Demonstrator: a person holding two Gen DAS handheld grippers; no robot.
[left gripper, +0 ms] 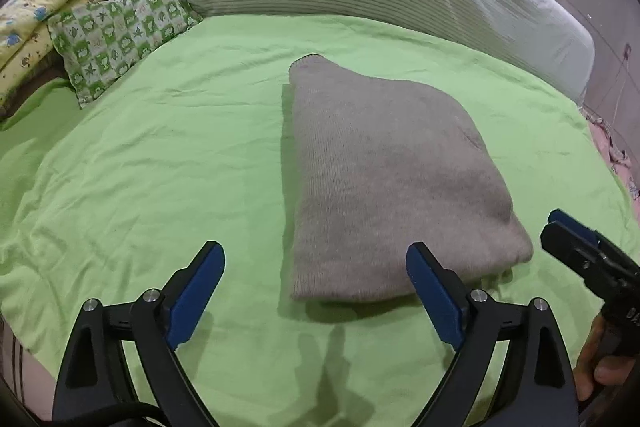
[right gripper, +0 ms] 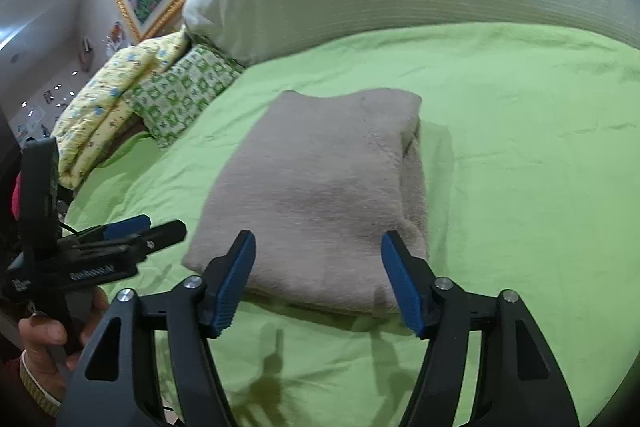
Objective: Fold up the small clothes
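Blue-padded fingers (left gripper: pixel 434 297) of the left gripper (left gripper: pixel 316 291) stand wide apart, holding nothing; the right gripper (right gripper: pixel 318 281) likewise, both poised at the near edge of the grey knitted garment (right gripper: pixel 320 195), folded flat on the green bed (right gripper: pixel 520 167), probably before another fold.

Both wrist views low, forward-facing, sharing folded garment (left gripper: pixel 384 187)
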